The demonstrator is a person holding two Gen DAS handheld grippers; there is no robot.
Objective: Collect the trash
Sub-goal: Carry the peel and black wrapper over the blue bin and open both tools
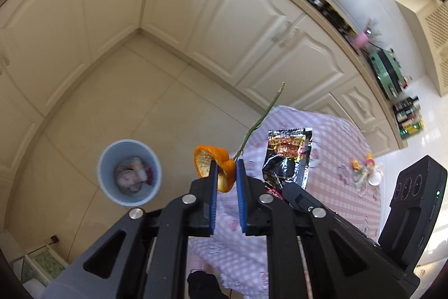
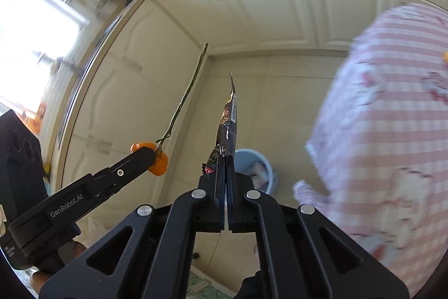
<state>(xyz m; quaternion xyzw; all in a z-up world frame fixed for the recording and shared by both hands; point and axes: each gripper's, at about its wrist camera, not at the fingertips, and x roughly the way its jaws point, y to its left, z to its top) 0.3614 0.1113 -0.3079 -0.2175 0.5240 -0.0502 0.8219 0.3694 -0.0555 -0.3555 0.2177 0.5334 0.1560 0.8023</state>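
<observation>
the blue trash bin stands on the tiled floor, low and to the left of the table, and it already has crumpled pale scraps in it, so part of the collecting looks done. two more pieces are up in the air, not yet dropped.

the left gripper is clamped on an orange peel, and a thin green stem pokes up and away from the same grip. it hangs above the floor just off the edge of the pink checked tablecloth, to the right of the bin and not yet over it.

the right gripper has its jaws pressed together on a foil snack wrapper, held edge-on and upright, with the bin's rim showing just behind and below it. in the left wrist view the wrapper hangs beside the peel, above the cloth.

further right, small bits of litter and a white piece lie on the table, what they are is too small to tell. judging by this, both held pieces need carrying over the bin and letting go, then the table scraps remain.
</observation>
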